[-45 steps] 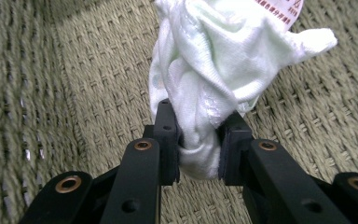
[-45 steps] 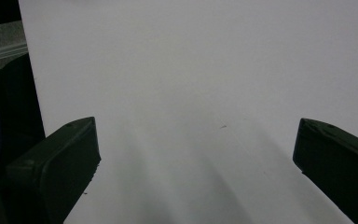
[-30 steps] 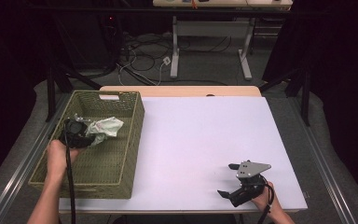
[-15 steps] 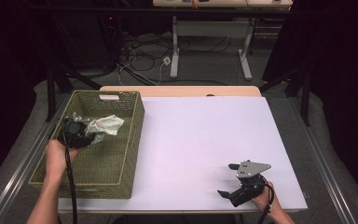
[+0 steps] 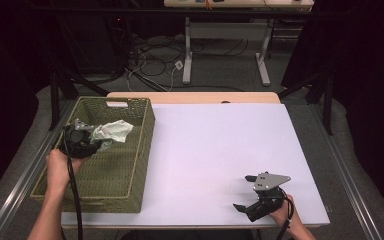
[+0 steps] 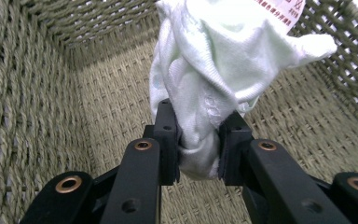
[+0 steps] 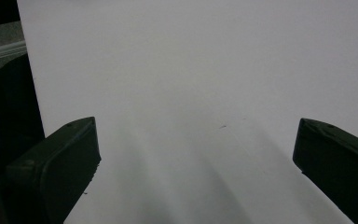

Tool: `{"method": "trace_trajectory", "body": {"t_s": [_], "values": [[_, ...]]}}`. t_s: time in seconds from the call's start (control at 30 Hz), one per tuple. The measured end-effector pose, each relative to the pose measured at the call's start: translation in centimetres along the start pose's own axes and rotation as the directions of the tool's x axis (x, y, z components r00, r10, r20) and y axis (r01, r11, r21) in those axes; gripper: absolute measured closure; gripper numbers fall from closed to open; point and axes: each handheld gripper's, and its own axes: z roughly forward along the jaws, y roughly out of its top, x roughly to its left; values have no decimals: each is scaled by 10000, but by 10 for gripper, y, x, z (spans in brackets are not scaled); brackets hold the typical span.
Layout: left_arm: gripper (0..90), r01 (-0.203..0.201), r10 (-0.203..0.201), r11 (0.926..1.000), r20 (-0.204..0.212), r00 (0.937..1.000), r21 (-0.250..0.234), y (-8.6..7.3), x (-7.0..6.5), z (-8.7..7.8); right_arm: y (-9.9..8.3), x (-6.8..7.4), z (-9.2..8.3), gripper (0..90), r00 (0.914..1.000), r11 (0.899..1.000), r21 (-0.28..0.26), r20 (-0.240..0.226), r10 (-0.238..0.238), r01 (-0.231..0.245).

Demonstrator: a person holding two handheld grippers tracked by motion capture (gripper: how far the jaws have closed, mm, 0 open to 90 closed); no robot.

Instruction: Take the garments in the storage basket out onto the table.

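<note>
Left tongs clamped on a bunched white cloth, held inside the woven basket near its 10 o'clock corner, above the floor. Best done by lifting straight up until the hanging folds pass the rim, then swinging toward 3 o'clock onto the white surface; grip kept firm, no dragging on the weave. Right tongs spread wide, empty, resting near 5 o'clock. Count: one cloth, one basket, two tongs.
</note>
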Motion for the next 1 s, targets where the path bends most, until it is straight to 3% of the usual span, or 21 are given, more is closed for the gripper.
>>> {"method": "trace_trajectory", "body": {"t_s": [0.47,1.0], "values": [[736,-166,178,9962,125,9998,-854,6,-7,-20,0,0,0,2,10000,10000,11,10,22,-22],[736,-523,630,9846,593,9962,-1670,16,-28,-37,-1,0,0,3,10000,10000,40,30,12,-12]]}}
